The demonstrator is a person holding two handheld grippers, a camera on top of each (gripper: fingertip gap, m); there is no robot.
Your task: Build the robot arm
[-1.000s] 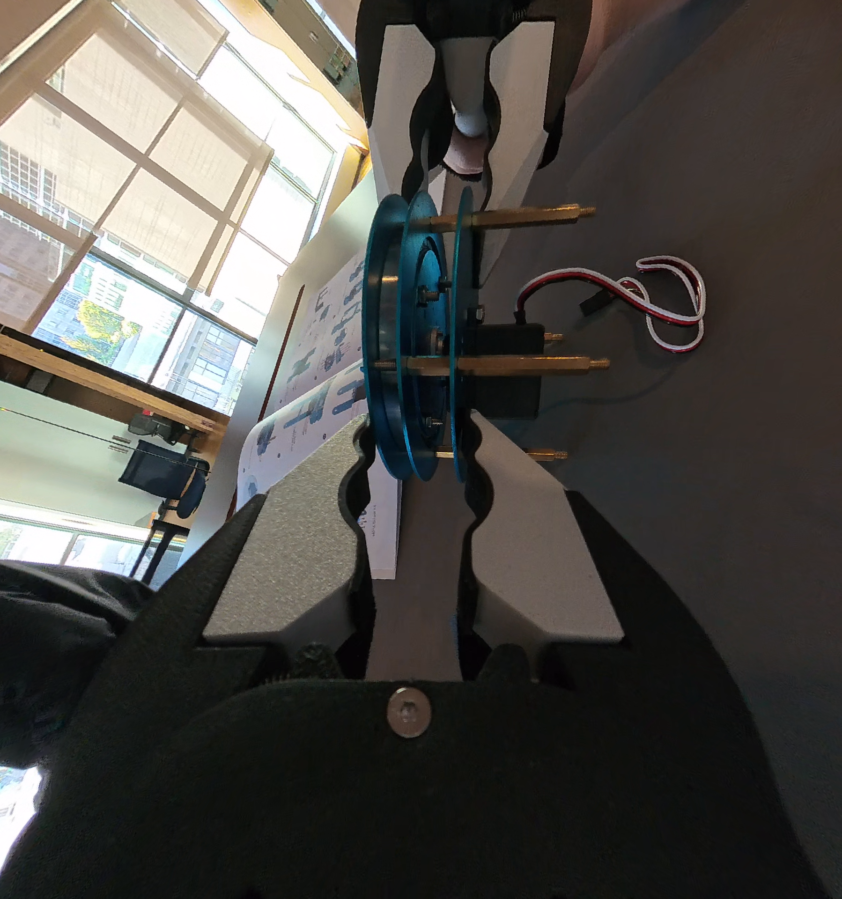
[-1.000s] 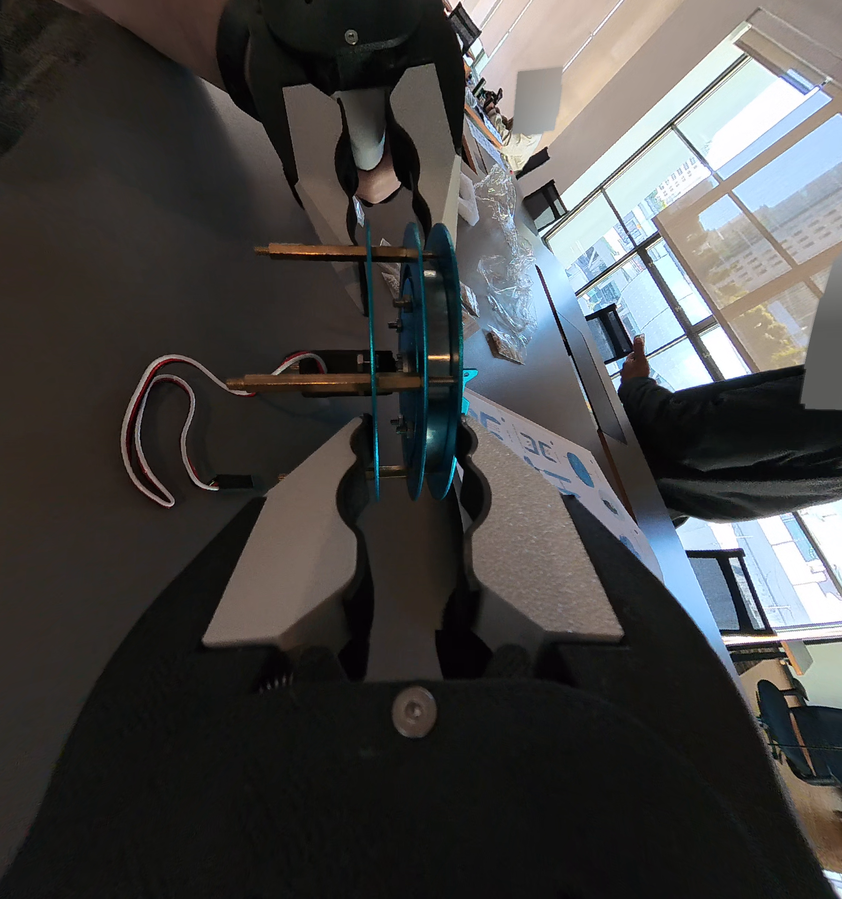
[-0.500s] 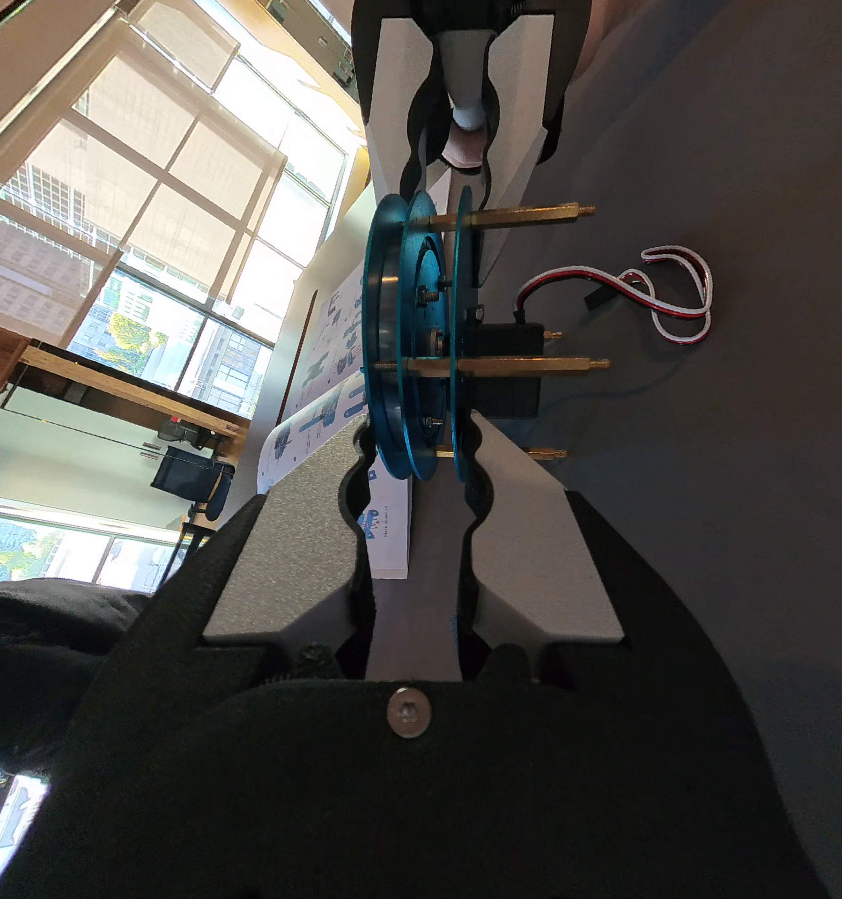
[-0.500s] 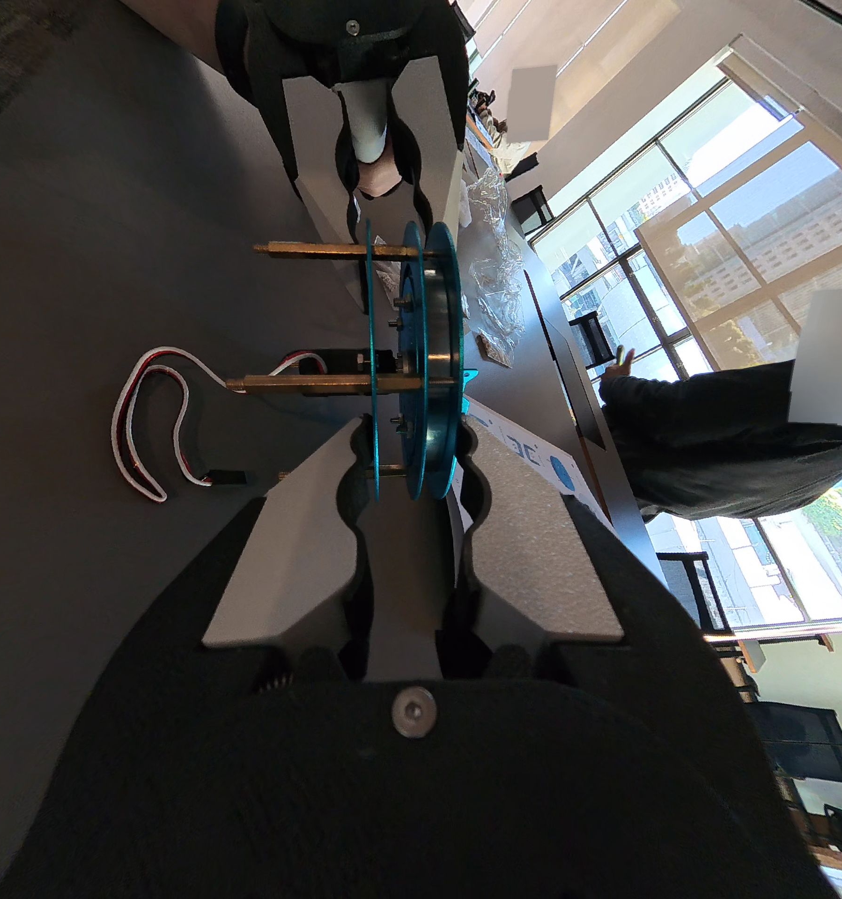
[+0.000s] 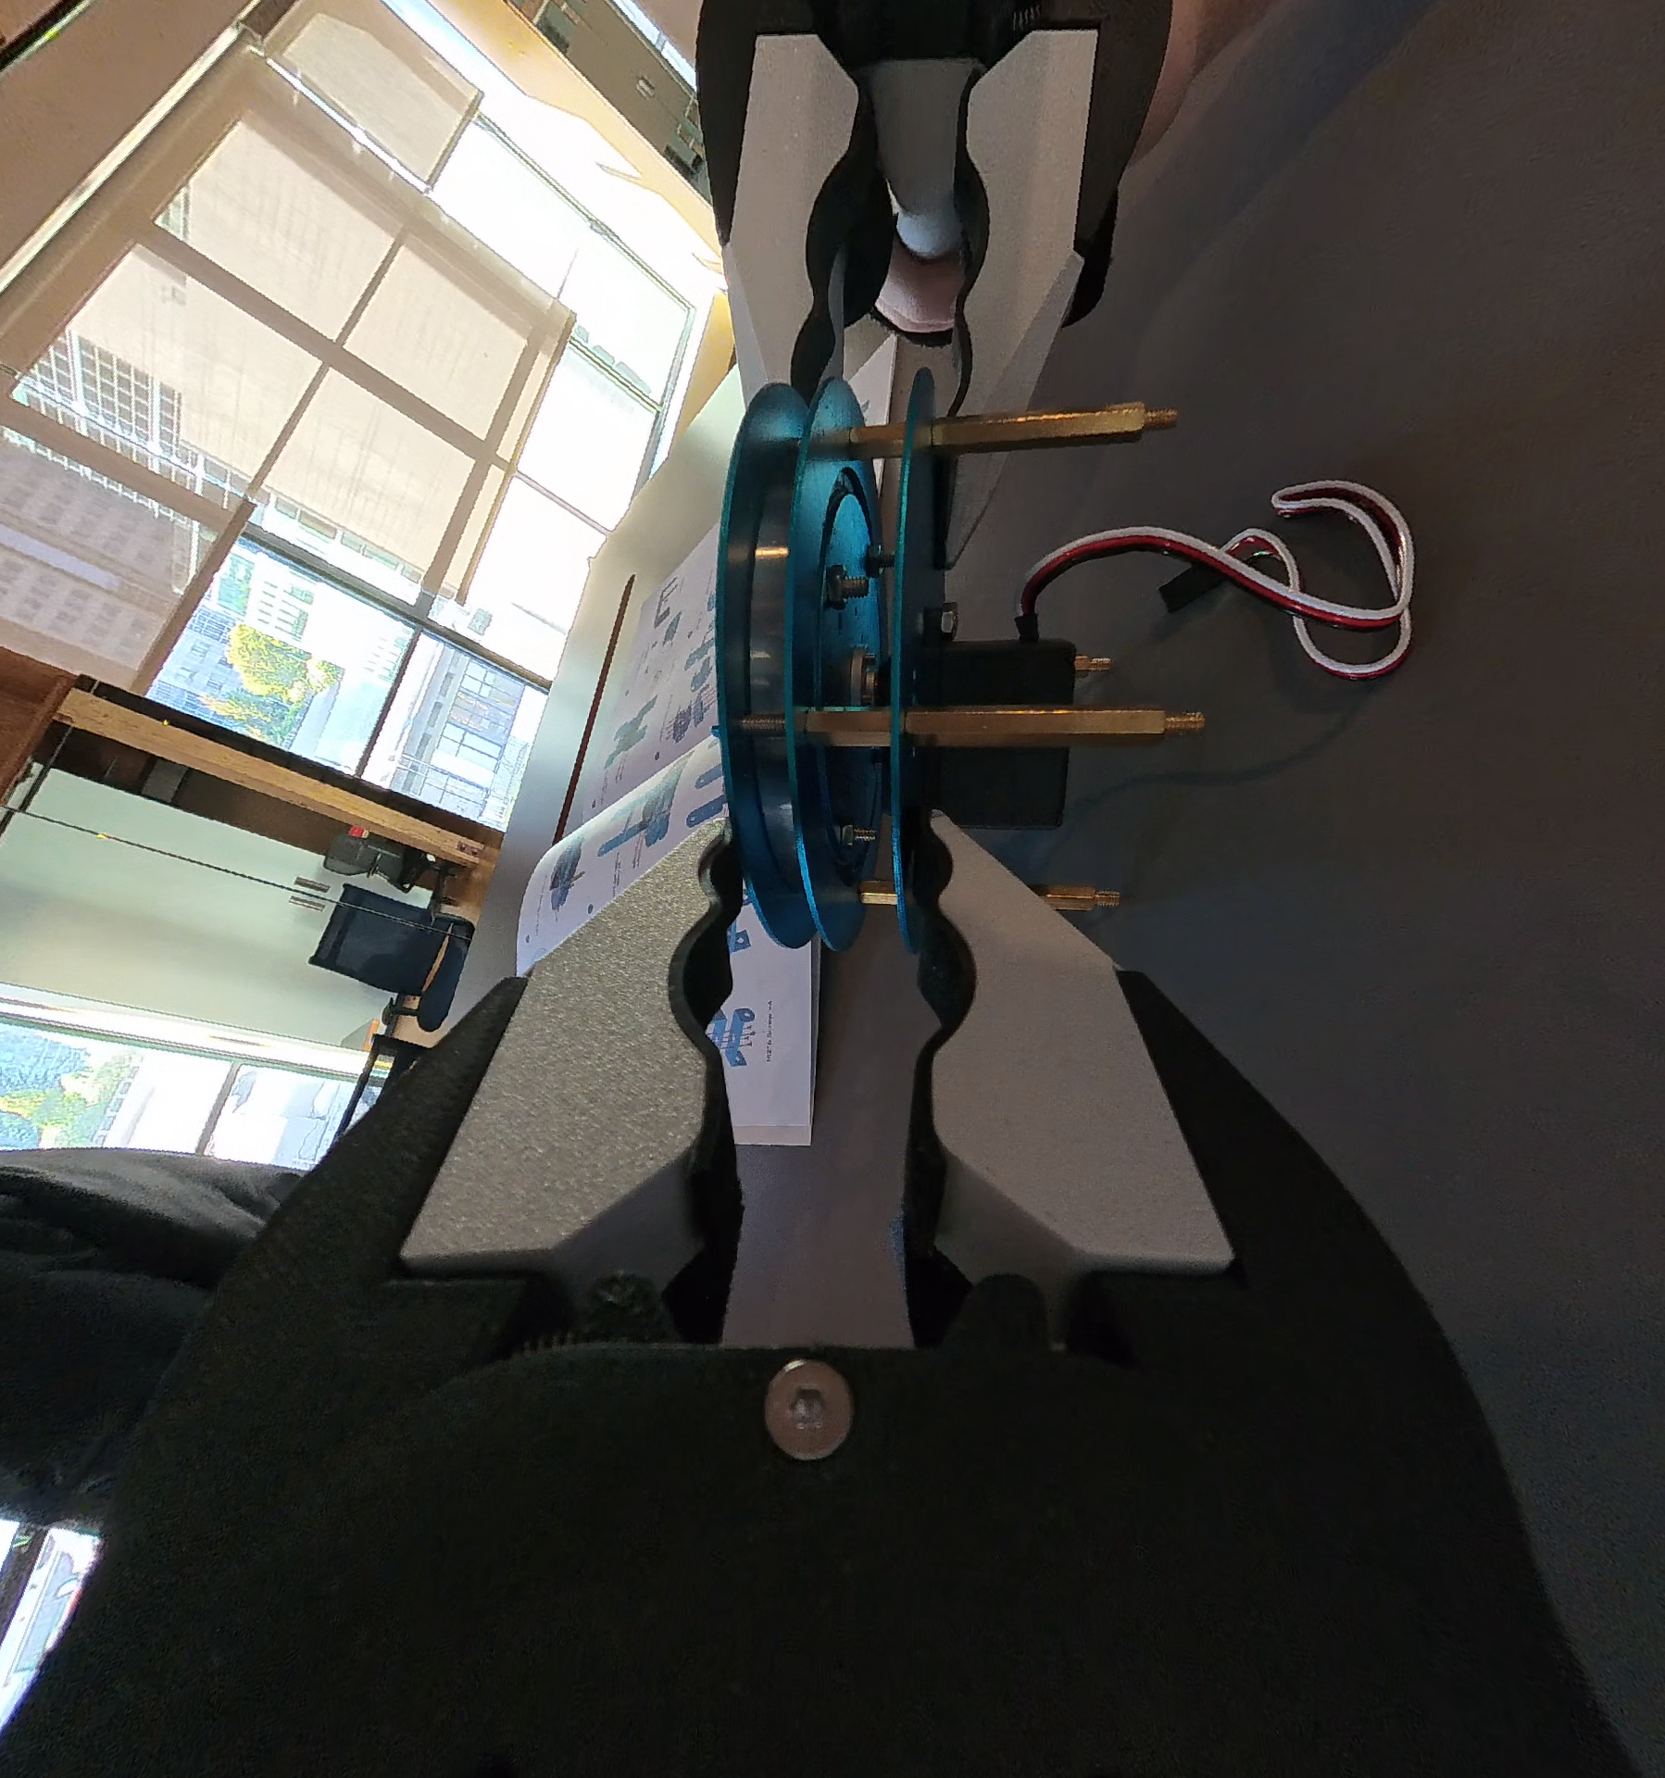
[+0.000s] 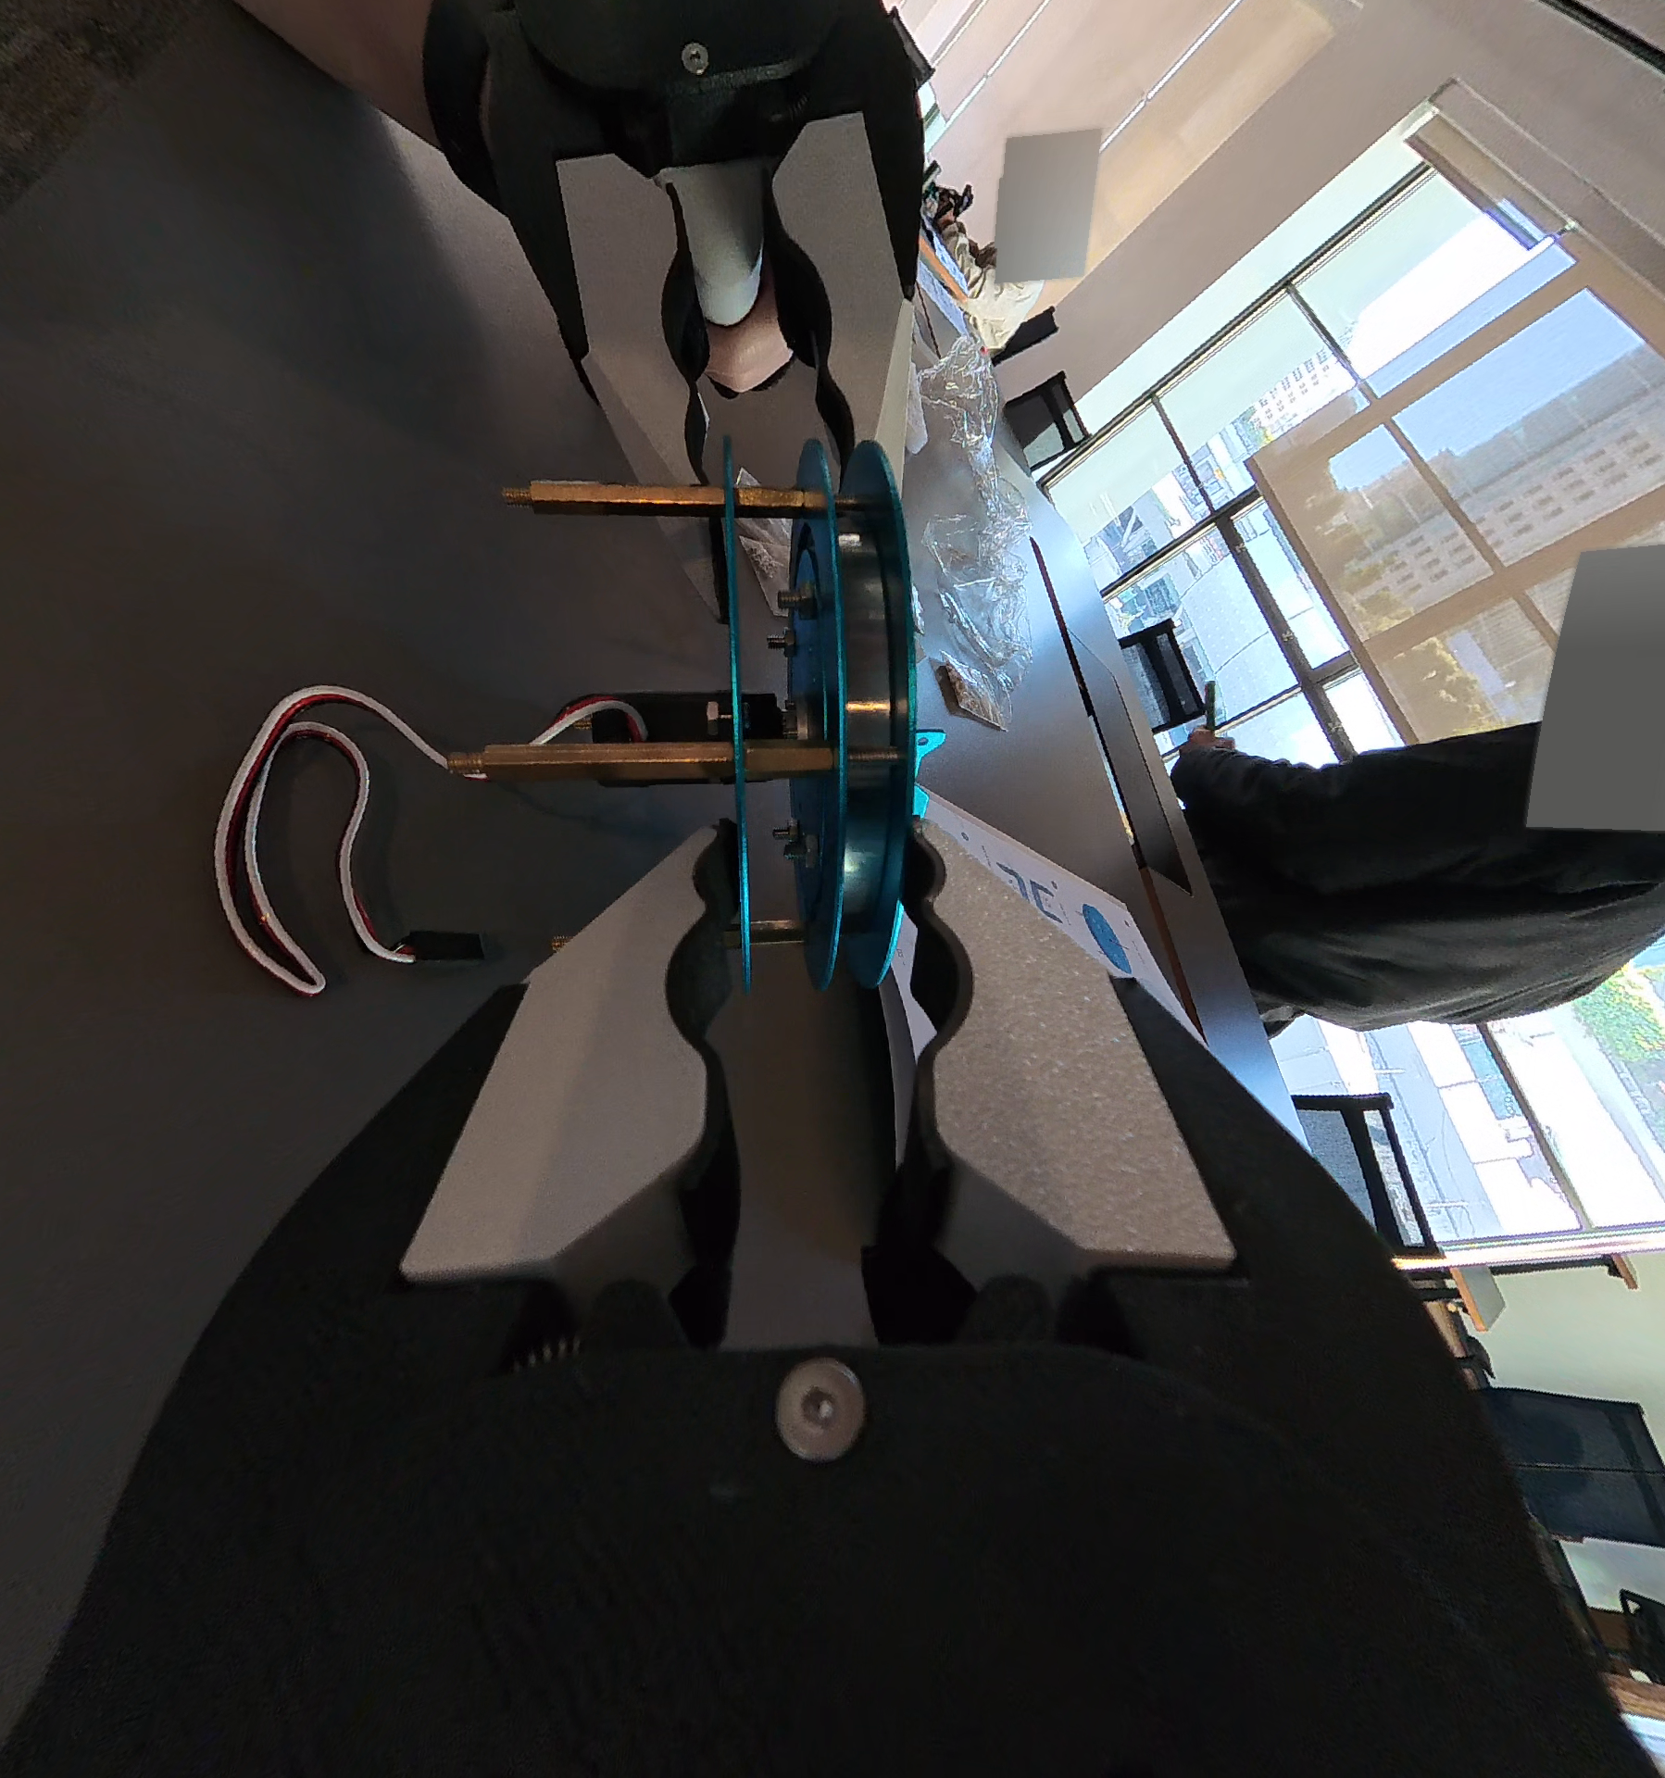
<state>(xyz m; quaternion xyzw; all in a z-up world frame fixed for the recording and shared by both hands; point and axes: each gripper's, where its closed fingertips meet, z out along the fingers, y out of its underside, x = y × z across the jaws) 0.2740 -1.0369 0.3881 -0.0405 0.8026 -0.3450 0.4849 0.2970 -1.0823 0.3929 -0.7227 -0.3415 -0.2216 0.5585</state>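
Observation:
A stack of three blue metal discs (image 5: 809, 673) joined by brass standoffs (image 5: 1031, 726) carries a black servo (image 5: 992, 741) with a red, white and black cable (image 5: 1339, 596). My left gripper (image 5: 824, 895) is shut on the near edge of the disc stack. My right gripper (image 5: 891, 327) clamps the far edge opposite. In the right wrist view my right gripper (image 6: 814, 895) is shut on the discs (image 6: 848, 712) and the left gripper (image 6: 761, 394) faces it. The standoffs (image 6: 617, 765) point at the dark table (image 6: 184, 481). The cable (image 6: 280, 847) lies on it.
A white booklet with blue pictures (image 5: 655, 770) lies on the table behind the discs, and shows in the right wrist view (image 6: 1050, 904). Crumpled clear plastic bags (image 6: 983, 539) lie beyond. A person in dark clothing (image 6: 1435, 885) sits at the table by large windows (image 6: 1483, 433). The left gripper's tips are roughly 6 cm from the right gripper's.
Both grippers keep their hold on the disc stack. The held assembly and both views have shifted slightly against the table, so the cable and the background have drifted a little.

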